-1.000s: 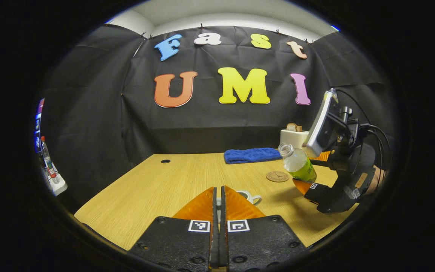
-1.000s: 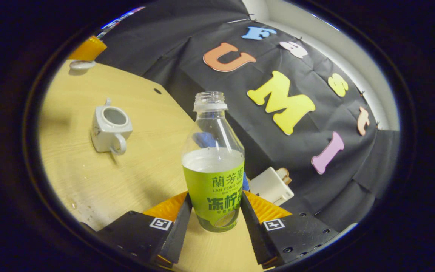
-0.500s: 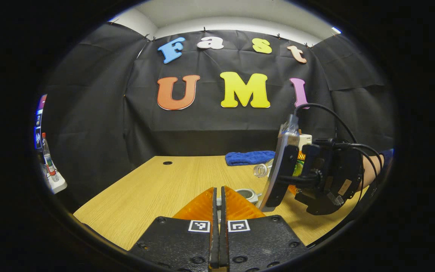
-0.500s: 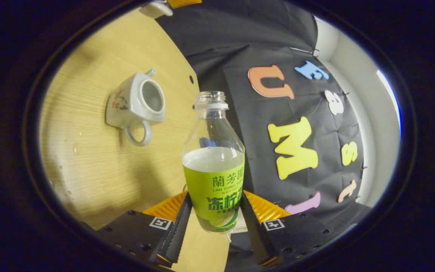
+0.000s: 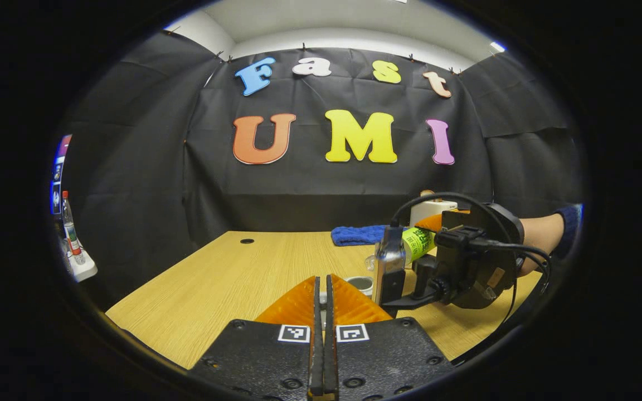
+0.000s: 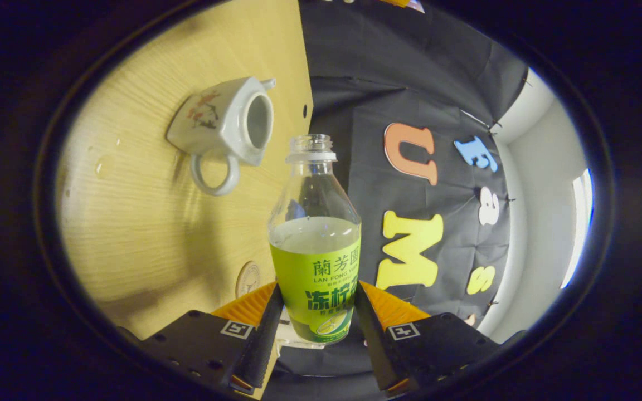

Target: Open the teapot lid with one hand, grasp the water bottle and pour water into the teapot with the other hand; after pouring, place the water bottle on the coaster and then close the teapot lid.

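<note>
Since a second ago the right gripper has rolled the water bottle from a shallow lean to lying almost on its side, and the teapot has slid up toward the bottle's mouth in the right gripper view. On the left of the left gripper view, the wooden table [image 5: 226, 278] runs back to the wall; the left gripper [image 5: 322, 303] sits low at centre with its fingers pressed together, and I cannot tell from these pictures what, if anything, is pinched between them. Just past their tips the teapot [image 5: 361, 284] shows its open rim, lid off. To the right the bottle's neck reaches out over that rim, with a blue towel [image 5: 357, 235] behind it at the table's far edge. In the right gripper view the teapot [image 6: 226, 122] stands on the table with its mouth open, the coaster [image 6: 248, 278] lies nearer, and the right gripper [image 6: 314, 312] clamps the water bottle [image 6: 314, 245] across its labelled lower body. The bottle looks like thin, light plastic, likely to dent under a hard squeeze and slippery on its film label, so the low, broad hold suits it. It is uncapped and roughly half full, so its weight should shift as it tips. The glazed ceramic pot seems heavier, brittle and slick.
</note>
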The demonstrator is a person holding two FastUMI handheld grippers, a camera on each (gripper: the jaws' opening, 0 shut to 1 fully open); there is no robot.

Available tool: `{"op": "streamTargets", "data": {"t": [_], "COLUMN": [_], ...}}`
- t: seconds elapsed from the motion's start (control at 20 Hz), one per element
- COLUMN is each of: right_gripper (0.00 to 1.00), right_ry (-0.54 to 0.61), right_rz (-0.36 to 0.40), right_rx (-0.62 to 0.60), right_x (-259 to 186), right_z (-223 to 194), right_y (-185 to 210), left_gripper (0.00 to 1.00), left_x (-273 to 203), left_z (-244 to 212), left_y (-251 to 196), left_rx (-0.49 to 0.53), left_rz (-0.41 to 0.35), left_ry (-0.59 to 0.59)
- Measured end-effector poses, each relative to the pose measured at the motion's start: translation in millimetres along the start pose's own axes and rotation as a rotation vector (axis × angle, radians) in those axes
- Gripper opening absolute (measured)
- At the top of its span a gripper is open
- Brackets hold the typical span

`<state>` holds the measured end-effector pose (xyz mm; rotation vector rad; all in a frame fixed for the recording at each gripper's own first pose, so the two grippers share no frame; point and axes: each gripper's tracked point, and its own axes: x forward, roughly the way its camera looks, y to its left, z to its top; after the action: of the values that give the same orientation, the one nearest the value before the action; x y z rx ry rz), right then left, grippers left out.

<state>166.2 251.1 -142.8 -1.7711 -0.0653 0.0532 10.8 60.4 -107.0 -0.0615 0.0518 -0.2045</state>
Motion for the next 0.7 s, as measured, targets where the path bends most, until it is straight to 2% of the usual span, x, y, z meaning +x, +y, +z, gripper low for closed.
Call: {"op": "streamTargets", "data": {"t": [0.3,0.5,0.7], "right_gripper": [0.74,0.74,0.72], "right_ry": [-0.03,-0.043,-0.061], "right_rz": [-0.099,-0.132,-0.21], "right_rx": [-0.143,-0.189,-0.261], "right_x": [13,10,8], "right_z": [7,11,19], "right_y": [-19,-22,-41], "left_gripper": [0.03,0.03,0.03], "left_x": [-1,-3,-3], "left_z": [-1,-1,-1], "left_y": [1,3,4], "left_rx": [-0.006,-0.006,-0.005], "left_rz": [-0.006,-0.006,-0.005], "left_ry": [-0.003,-0.011,-0.012]}}
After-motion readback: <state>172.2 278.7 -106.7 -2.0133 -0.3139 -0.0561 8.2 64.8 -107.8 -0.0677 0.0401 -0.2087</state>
